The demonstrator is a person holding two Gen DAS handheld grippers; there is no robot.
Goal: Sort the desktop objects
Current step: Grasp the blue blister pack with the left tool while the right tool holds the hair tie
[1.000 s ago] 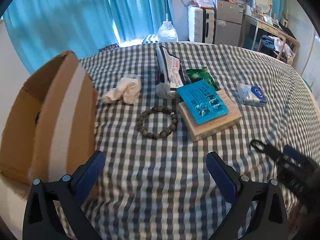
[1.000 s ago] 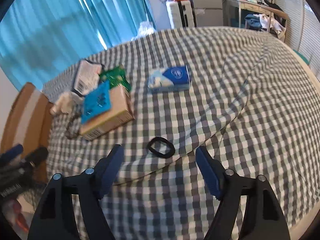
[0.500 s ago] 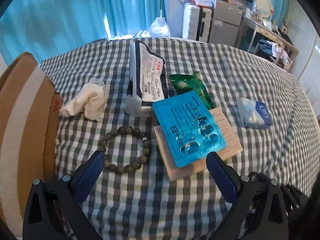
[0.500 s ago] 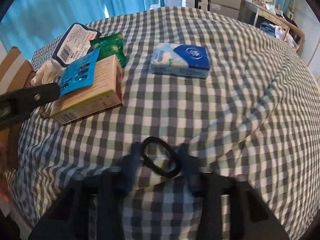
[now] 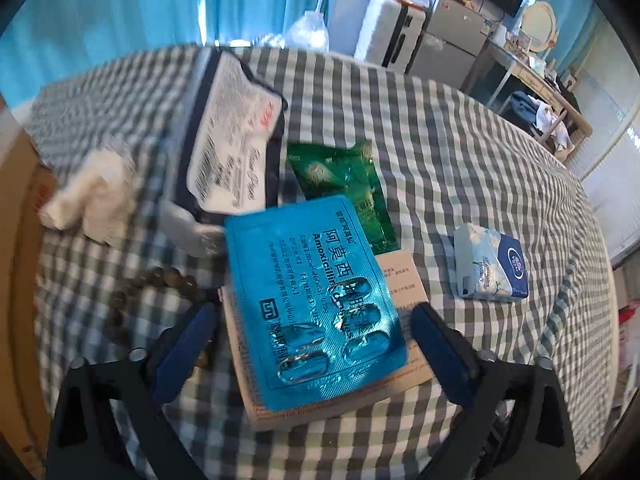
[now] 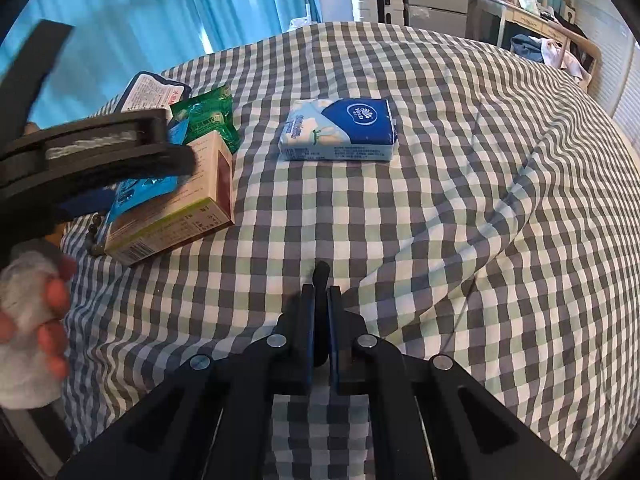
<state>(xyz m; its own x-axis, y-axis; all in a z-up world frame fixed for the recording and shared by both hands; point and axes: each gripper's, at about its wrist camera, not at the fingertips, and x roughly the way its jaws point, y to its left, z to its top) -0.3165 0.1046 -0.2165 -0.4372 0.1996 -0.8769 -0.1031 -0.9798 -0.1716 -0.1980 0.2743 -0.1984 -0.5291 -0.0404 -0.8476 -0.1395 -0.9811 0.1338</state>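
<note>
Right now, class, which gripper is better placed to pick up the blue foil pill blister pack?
Left. The left gripper stands open astride the blue foil pill blister pack; the right gripper is shut on a black hair tie.

A grey-and-white checked cloth (image 5: pixel 460 152) carries a bright blue blister pack (image 5: pixel 308 296), a green packet (image 5: pixel 340 176) and a tan box (image 6: pixel 176 208).

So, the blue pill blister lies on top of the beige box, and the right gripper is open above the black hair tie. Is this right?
Not fully. The blue pill blister does lie on the beige box, but the right gripper is not open: the right wrist view shows its jaws closed on the black hair tie, having just closed.
</note>
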